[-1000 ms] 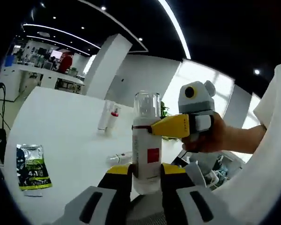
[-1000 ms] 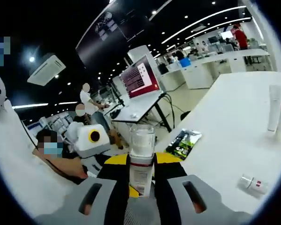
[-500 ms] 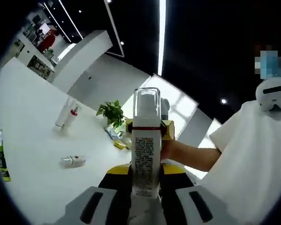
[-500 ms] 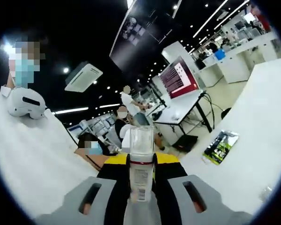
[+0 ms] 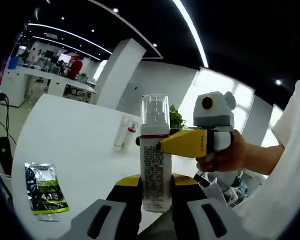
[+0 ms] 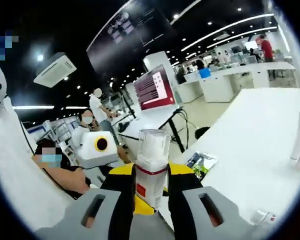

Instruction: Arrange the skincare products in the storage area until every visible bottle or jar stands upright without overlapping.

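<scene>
Both grippers are clamping one white bottle (image 5: 155, 172), the left gripper (image 5: 155, 192) low, the right gripper (image 5: 182, 142) reaching from three o'clock, cap pointing twelve o'clock.

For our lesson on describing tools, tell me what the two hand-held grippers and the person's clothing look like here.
The left hand-held gripper has grey jaws with dark slots, black inner faces and yellow tips. The right hand-held gripper, seen side-on, has a yellow jaw and a grey body carrying a round, yellow-ringed lens. The hand holding it emerges from a white short sleeve.
</scene>
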